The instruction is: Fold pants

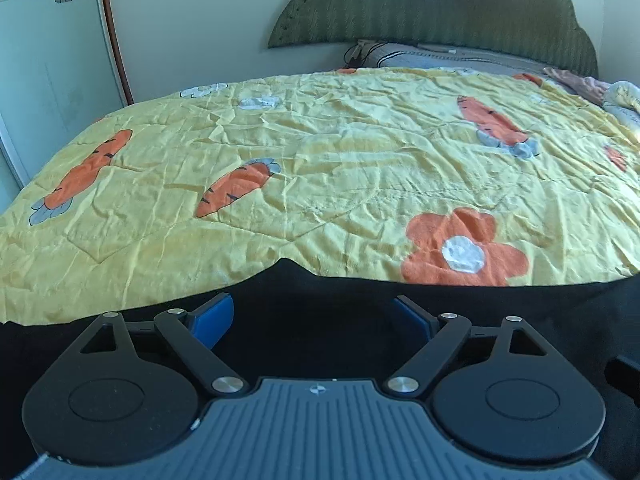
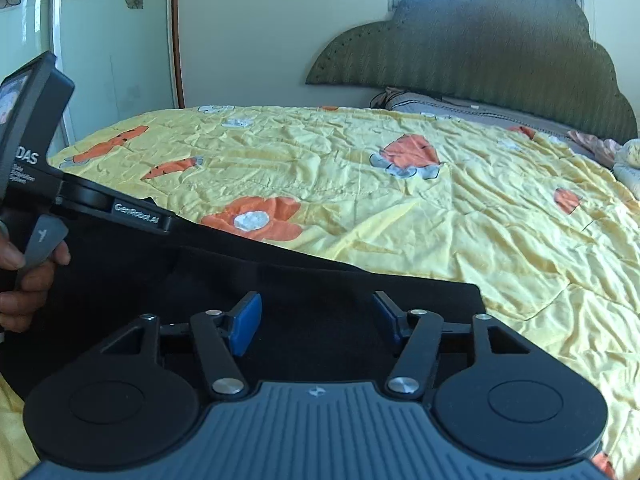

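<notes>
Both sets of fingers spread above black pants (image 2: 280,280) on the bed's yellow quilt (image 2: 440,208), nothing pinched; best gripping the near edge evenly before folding.

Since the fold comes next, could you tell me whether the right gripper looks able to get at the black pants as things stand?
Probably yes: the right gripper is open just above the black pants on the yellow quilt, with nothing between its blue pads and the cloth.

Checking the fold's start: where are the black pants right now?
In both views the black pants lie on the yellow quilt nearest the cameras, under both tools.
</notes>
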